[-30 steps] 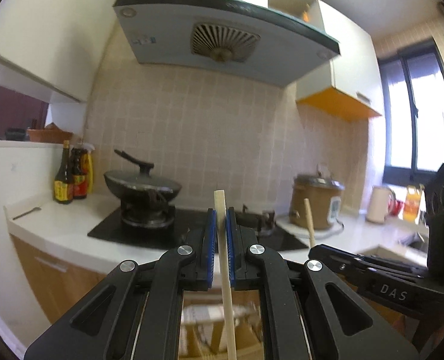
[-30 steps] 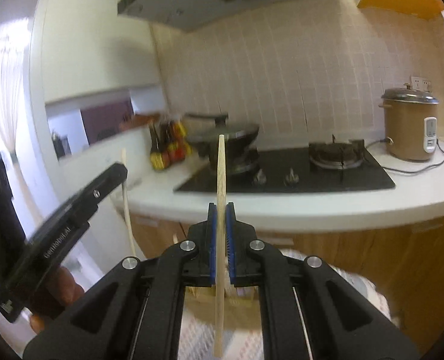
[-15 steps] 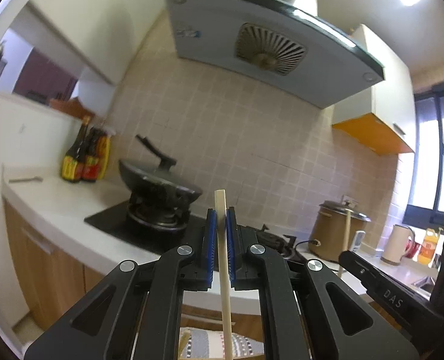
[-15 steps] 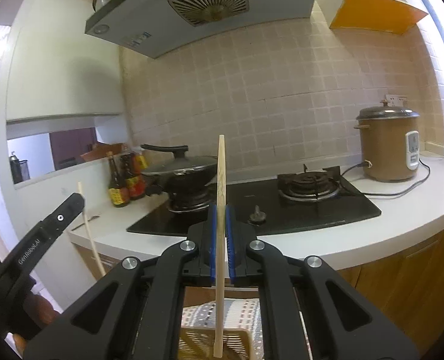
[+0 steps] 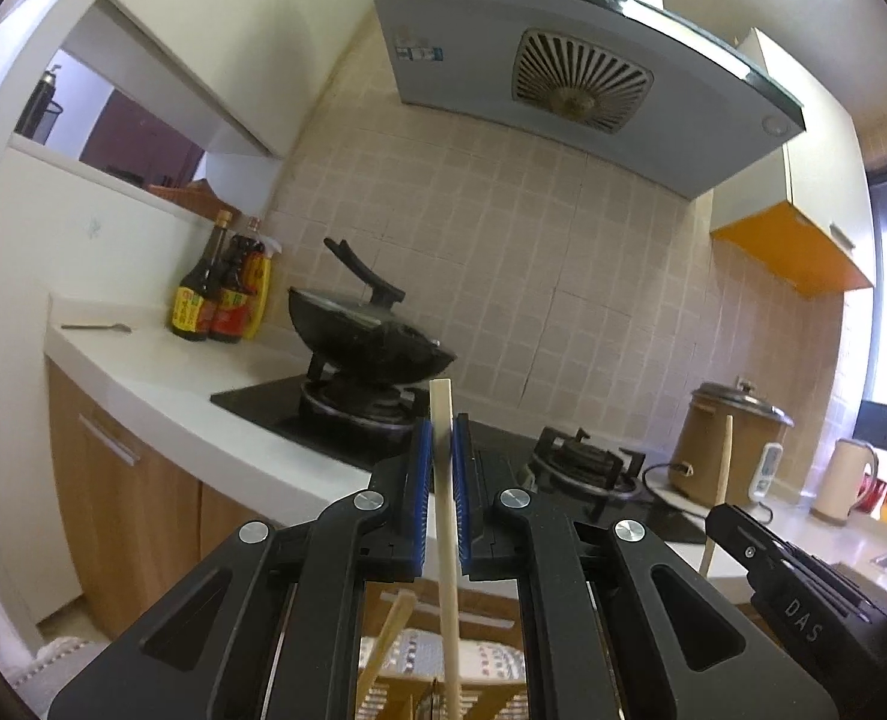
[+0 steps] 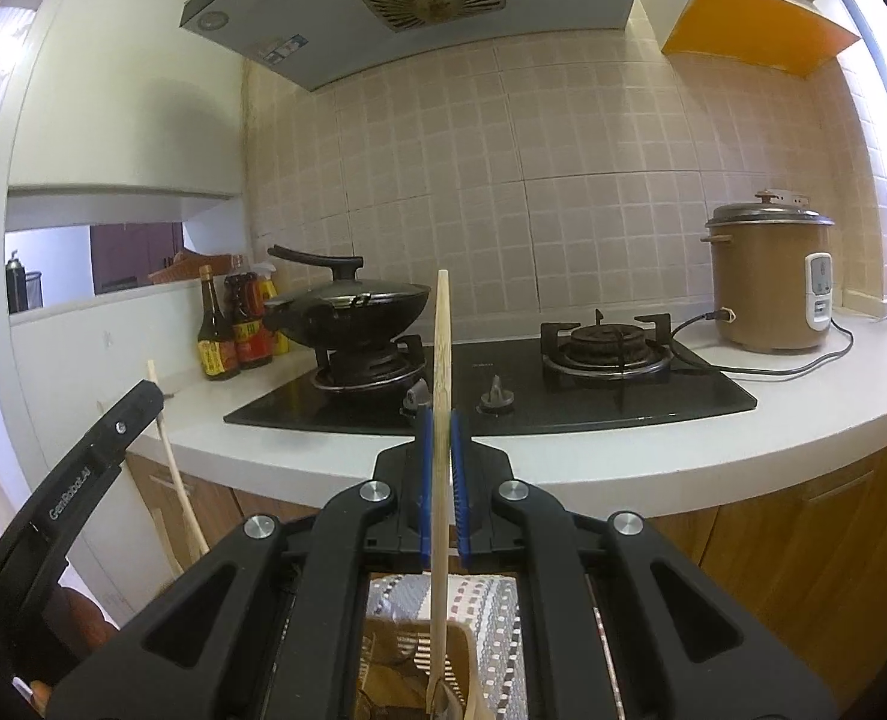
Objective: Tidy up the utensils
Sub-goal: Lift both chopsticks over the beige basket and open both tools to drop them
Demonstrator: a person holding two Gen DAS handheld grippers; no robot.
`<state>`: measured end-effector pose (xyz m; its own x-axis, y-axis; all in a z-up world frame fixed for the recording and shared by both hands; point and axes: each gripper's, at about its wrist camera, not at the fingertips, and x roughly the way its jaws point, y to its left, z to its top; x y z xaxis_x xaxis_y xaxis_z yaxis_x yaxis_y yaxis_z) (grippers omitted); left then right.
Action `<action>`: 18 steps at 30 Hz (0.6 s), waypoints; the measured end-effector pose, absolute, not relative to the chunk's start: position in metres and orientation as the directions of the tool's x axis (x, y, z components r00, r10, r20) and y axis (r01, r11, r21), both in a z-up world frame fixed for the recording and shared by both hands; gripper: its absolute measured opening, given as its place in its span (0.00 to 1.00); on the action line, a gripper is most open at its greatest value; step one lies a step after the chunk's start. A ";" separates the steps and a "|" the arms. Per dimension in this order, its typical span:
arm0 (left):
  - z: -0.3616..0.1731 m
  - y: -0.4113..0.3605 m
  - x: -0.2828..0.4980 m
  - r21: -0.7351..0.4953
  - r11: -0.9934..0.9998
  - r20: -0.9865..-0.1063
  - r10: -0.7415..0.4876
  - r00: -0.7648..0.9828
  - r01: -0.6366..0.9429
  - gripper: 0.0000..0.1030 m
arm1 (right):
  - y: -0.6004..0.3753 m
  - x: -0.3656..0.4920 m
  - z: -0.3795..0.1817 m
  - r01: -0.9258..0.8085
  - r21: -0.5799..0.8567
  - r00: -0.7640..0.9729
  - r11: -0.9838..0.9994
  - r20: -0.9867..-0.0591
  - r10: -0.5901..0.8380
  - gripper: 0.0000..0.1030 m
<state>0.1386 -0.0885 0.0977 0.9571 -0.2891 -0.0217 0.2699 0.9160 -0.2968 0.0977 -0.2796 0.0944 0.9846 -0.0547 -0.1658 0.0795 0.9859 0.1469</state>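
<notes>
My left gripper [image 5: 441, 450] is shut on a pale wooden chopstick [image 5: 446, 540] that stands upright between its blue pads. My right gripper [image 6: 438, 444] is shut on a second upright chopstick [image 6: 440, 420]. The lower end of each stick reaches down toward a slatted wooden utensil holder [image 6: 407, 654], seen under the jaws; another wooden utensil [image 5: 383, 642] leans in it. In the left wrist view the right gripper [image 5: 721, 525] shows at the right edge with its stick [image 5: 721, 492]. The left gripper [image 6: 149, 399] appears at the left edge of the right wrist view.
A white counter [image 6: 653, 450] carries a black gas hob [image 6: 503, 384] with a lidded wok [image 6: 353, 312], sauce bottles [image 6: 233, 330], and a brown rice cooker [image 6: 770, 282]. A range hood [image 5: 563, 60] hangs above. A striped cloth [image 6: 491, 606] lies under the holder.
Both grippers have sunk with their chopsticks still held; the counter and hob now sit higher in each view, and the utensil holder has come into sight below the jaws.
</notes>
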 end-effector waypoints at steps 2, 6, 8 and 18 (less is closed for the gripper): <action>0.096 -0.087 0.135 -0.287 0.923 -0.043 -0.280 0.959 0.257 0.08 | -0.278 0.092 0.092 0.084 0.139 0.985 0.987 -0.163 -0.061 0.05; 0.098 -0.079 0.124 -0.274 0.925 -0.067 -0.291 0.954 0.263 0.40 | -0.280 0.079 0.092 0.082 0.161 0.983 0.984 -0.175 -0.054 0.05; 0.101 -0.075 0.113 -0.252 0.930 -0.074 -0.293 0.953 0.267 0.43 | -0.281 0.070 0.093 0.080 0.168 0.981 0.983 -0.188 -0.048 0.06; 0.110 -0.048 0.049 -0.187 0.932 -0.127 -0.336 0.933 0.311 0.66 | -0.272 0.007 0.095 0.097 0.175 0.975 0.980 -0.213 -0.059 0.28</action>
